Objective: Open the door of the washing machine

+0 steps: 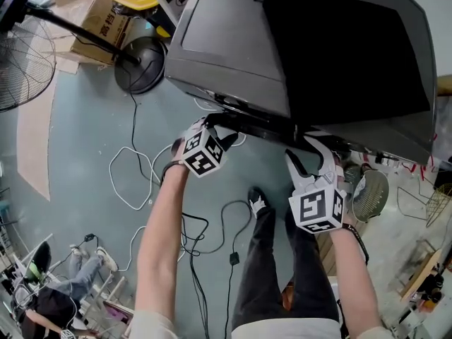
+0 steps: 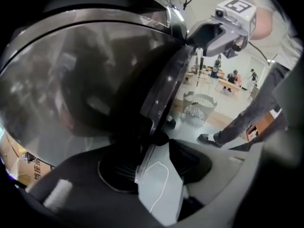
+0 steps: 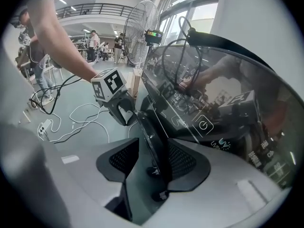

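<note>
The dark grey washing machine fills the top of the head view, with its black door on top. Both grippers reach to the door's front edge. My left gripper straddles the door's dark rim. The rim lies against one pad, and a gap shows on the other side. My right gripper has the rim filling the space between its pads, which press on it. The control panel with a power symbol lies just beyond.
A standing fan with a round base is at the left, near cardboard boxes. Loose cables trail over the floor. A wire basket sits at the right. My legs are below the machine.
</note>
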The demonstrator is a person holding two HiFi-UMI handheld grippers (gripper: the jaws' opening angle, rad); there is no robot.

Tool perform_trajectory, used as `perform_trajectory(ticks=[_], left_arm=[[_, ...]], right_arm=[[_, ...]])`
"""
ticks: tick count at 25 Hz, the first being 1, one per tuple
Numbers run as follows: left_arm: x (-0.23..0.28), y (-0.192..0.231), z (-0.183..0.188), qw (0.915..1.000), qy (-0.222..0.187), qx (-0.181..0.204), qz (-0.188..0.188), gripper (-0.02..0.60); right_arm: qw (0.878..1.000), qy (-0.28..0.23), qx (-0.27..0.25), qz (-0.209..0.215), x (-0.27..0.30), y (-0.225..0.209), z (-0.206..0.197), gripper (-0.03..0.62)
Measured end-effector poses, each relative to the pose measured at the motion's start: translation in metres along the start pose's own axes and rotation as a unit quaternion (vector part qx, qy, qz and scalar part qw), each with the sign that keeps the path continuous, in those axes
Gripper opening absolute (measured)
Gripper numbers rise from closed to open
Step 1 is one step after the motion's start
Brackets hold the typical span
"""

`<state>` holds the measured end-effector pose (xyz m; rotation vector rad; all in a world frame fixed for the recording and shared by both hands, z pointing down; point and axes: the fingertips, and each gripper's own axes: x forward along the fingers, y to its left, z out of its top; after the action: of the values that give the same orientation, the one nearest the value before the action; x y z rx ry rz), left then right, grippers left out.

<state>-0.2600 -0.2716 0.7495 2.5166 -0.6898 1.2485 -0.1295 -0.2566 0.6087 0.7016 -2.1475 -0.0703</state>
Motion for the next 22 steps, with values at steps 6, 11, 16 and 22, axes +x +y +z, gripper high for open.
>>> perform_trajectory(ticks=[6, 11, 16, 22], left_arm=[[0.000, -0.003, -0.001, 0.9999, -0.002, -0.014, 0.005, 0.233], [-0.009, -0.024, -0.014, 0.9987, -0.014, -0.046, -0.019, 0.235], [-0.015, -0.037, -0.025, 0.9978, -0.022, -0.062, -0.002, 0.235], [-0.017, -0.048, -0.030, 0.9975, -0.024, -0.065, 0.010, 0.241]], right_arm=[[1.000, -0.013, 0.026, 0.002, -0.001, -0.001, -0.001, 0.163], [1.000, -0.018, 0.021, 0.011, -0.008, 0.006, 0.002, 0.160], [0.999, -0.004, 0.015, 0.037, -0.010, 0.021, -0.005, 0.160], [0.999, -0.011, 0.003, 0.043, -0.015, 0.027, -0.006, 0.160]])
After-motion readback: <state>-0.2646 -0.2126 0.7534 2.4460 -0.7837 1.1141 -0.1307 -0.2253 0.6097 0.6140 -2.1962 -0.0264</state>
